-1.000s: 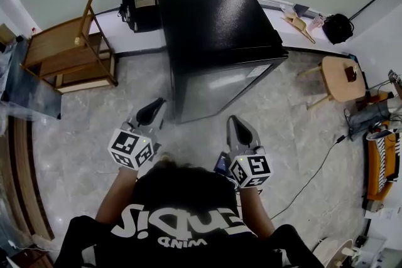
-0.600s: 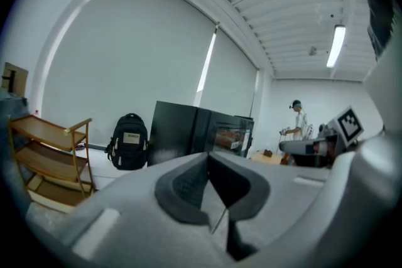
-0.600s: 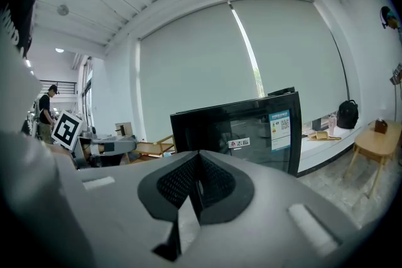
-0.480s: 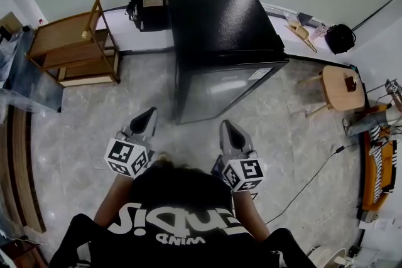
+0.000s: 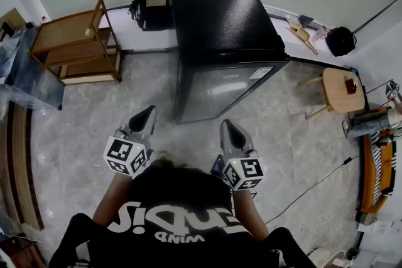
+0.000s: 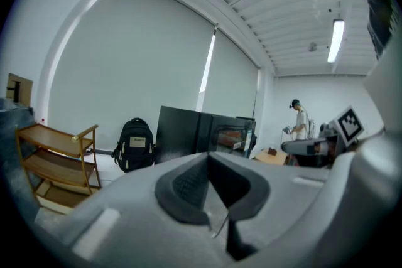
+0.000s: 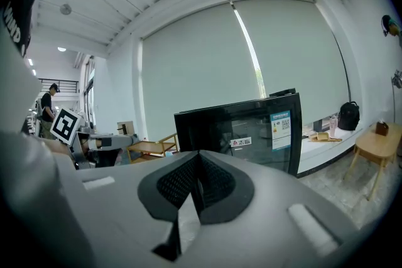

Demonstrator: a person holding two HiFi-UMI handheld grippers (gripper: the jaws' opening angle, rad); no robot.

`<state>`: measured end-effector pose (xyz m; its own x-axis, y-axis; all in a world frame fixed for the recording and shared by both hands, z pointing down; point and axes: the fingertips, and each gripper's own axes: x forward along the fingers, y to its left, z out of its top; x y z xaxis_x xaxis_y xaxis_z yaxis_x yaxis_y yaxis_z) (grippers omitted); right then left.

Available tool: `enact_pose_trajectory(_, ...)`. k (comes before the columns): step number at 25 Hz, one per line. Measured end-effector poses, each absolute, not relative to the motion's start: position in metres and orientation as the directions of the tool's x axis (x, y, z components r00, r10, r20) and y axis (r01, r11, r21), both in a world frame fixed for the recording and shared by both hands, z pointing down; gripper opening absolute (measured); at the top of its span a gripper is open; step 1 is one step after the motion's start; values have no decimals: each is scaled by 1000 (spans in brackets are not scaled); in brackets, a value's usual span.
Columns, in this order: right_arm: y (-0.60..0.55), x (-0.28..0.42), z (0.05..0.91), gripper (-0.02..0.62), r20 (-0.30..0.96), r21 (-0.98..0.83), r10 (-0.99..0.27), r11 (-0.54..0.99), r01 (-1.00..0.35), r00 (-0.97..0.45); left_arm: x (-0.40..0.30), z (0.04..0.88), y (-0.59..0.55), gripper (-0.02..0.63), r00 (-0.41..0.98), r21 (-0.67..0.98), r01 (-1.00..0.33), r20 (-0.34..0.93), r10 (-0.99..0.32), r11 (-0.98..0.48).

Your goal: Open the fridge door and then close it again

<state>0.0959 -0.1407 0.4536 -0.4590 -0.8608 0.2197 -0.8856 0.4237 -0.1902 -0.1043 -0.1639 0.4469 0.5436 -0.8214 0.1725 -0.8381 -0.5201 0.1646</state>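
Black and glossy, the fridge point(image 5: 220, 28) stood ahead of both pairs of jaws, its glass door point(image 5: 223, 90) shut and well clear of them. The left gripper point(image 5: 146, 115) and right gripper point(image 5: 228, 128) were each pinched fully closed on nothing. Closed like that, I reckoned, neither could catch the door's edge; a push would merely skid off the glass.

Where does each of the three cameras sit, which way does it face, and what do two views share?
Head view: on the person's head, facing steeply down at the fridge; shows shoulders, left claw, right claw.
Left gripper view: on the left claw, facing along its shut jaws toward the backpack.
Right gripper view: on the right claw, along its shut jaws toward the fridge door.
Shared: all show the fridge.
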Motion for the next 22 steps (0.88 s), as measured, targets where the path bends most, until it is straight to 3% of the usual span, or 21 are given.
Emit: enact_pose_trajectory(22,-139,93,458,-3,229,-196,-853,432,-880,-469,-108,456,-159,2,547,191,-836,198,-814,-515)
